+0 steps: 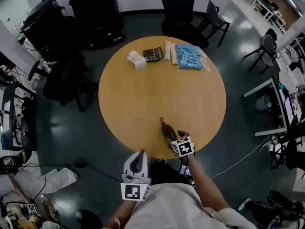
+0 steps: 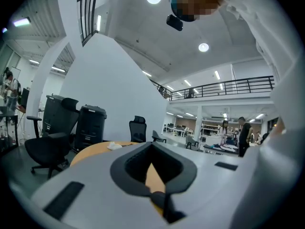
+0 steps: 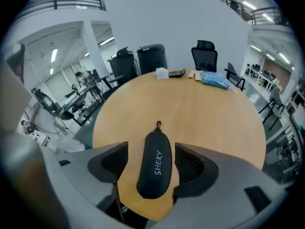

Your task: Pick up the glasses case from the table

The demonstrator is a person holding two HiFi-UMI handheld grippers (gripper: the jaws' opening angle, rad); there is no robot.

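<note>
A dark, long glasses case point(image 1: 166, 130) with a small zip pull lies on the round wooden table point(image 1: 143, 99), close to its near edge. In the right gripper view the case point(image 3: 155, 163) shows white lettering and lies lengthwise between the jaws of my right gripper point(image 3: 151, 148). The jaws stand apart on either side of it, with a wider gap on the left and a narrow one on the right. My right gripper point(image 1: 174, 138) points steeply down over the table edge. My left gripper point(image 1: 136, 168) hangs off the table, below its edge, jaws together and empty point(image 2: 152, 149).
At the far side of the table lie a white crumpled cloth point(image 1: 137, 59), a black calculator point(image 1: 153, 54), a pale strip point(image 1: 170, 51) and a blue packet point(image 1: 189, 56). Black office chairs point(image 1: 177, 4) and black bins point(image 1: 95, 13) stand around the table on a dark floor.
</note>
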